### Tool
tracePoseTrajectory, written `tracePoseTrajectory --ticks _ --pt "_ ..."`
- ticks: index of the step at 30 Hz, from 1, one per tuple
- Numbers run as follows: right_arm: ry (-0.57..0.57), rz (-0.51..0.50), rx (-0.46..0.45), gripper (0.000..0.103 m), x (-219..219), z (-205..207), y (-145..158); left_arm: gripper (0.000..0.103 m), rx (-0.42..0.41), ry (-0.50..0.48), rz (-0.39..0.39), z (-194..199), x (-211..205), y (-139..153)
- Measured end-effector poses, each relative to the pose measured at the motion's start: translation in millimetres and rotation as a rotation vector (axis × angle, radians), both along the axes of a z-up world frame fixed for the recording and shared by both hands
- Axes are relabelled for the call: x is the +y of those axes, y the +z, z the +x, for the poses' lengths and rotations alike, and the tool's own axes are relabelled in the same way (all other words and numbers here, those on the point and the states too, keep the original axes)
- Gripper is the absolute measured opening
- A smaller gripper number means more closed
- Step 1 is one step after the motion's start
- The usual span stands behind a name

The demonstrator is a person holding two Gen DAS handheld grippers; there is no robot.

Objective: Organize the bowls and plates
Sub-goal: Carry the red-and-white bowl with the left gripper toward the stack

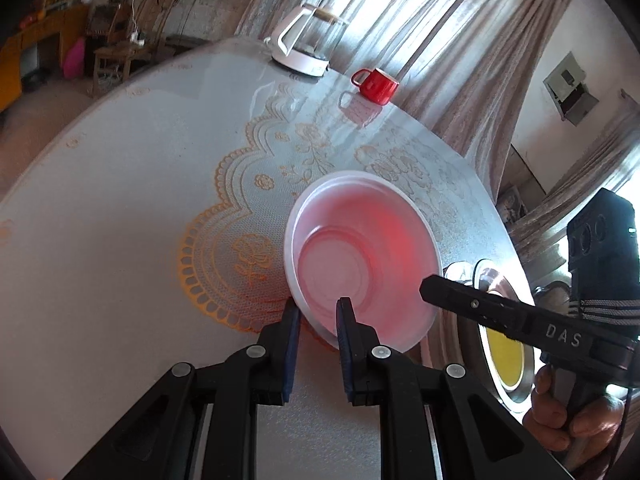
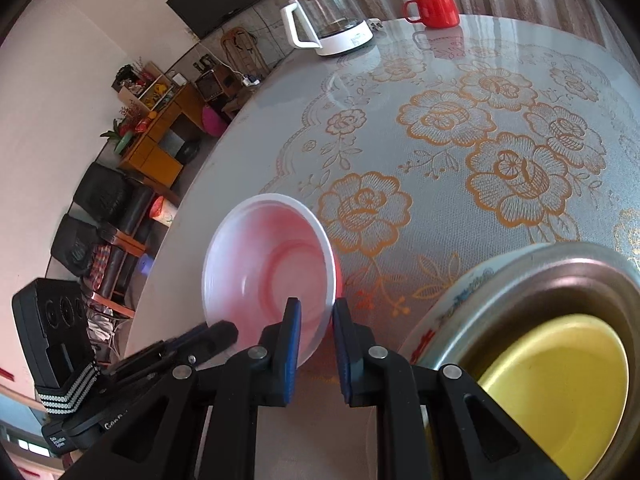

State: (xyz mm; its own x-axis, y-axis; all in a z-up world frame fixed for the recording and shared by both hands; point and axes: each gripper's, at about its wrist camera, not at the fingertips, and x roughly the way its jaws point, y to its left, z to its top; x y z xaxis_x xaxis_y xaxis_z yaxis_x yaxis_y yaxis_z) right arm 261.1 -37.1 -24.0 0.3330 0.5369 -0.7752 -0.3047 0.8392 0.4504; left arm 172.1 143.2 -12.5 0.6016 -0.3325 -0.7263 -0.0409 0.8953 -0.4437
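Observation:
A pink bowl with a white inside (image 1: 360,252) is tilted above the table, held at its rim from two sides. My left gripper (image 1: 318,312) is shut on its near rim. My right gripper (image 2: 316,314) is shut on the bowl's (image 2: 268,276) right rim; its finger also shows in the left wrist view (image 1: 472,304). At the right a yellow bowl (image 2: 560,392) sits in a steel bowl (image 2: 532,280) on a patterned plate (image 2: 444,316). This stack also shows in the left wrist view (image 1: 504,356).
The round glass-topped table (image 2: 440,128) has a floral lace cloth. At its far side stand a glass kettle on a white base (image 2: 336,20) and a red mug (image 2: 434,8). The table edge runs along the left, with chairs and furniture beyond.

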Motion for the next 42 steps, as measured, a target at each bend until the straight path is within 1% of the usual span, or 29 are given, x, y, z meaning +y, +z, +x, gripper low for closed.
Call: tracePoseTrajectory --ticks 5,8,12,14,22,28,29,31,37,39,42 --pt "0.034 -0.048 -0.055 0.016 7 -26 -1 0.017 -0.009 0.013 0.048 -10 -4 -7" --pt "0.047 -0.069 -0.077 0.015 9 -37 -2 0.017 -0.007 0.016 0.062 -16 -5 -14" --pt "0.057 -0.062 -0.101 0.015 10 -49 0 0.017 -0.009 0.018 0.080 -22 -7 -19" --pt "0.060 -0.073 -0.110 0.015 11 -53 0 0.017 -0.015 0.016 0.085 -25 -7 -19" --pt "0.040 -0.043 -0.126 0.016 5 -62 -2 0.017 -0.064 0.004 0.111 -37 -12 -10" --pt "0.020 -0.018 -0.128 0.017 -3 -65 -2 0.018 -0.046 -0.014 0.072 -45 -11 -10" --pt "0.015 -0.015 -0.127 0.018 -3 -66 -2 0.018 -0.042 -0.016 0.066 -45 -12 -10" --pt "0.011 -0.005 -0.128 0.023 -4 -66 -2 0.018 -0.038 -0.020 0.058 -47 -12 -11" --pt "0.003 -0.015 -0.132 0.029 -1 -68 0 0.018 -0.022 -0.027 0.018 -49 -9 -13" --pt "0.003 -0.017 -0.134 0.031 -1 -69 0 0.021 -0.018 -0.026 0.009 -49 -6 -15" --pt "0.005 -0.020 -0.135 0.033 -1 -71 0 0.022 -0.007 -0.019 -0.026 -48 2 -18"
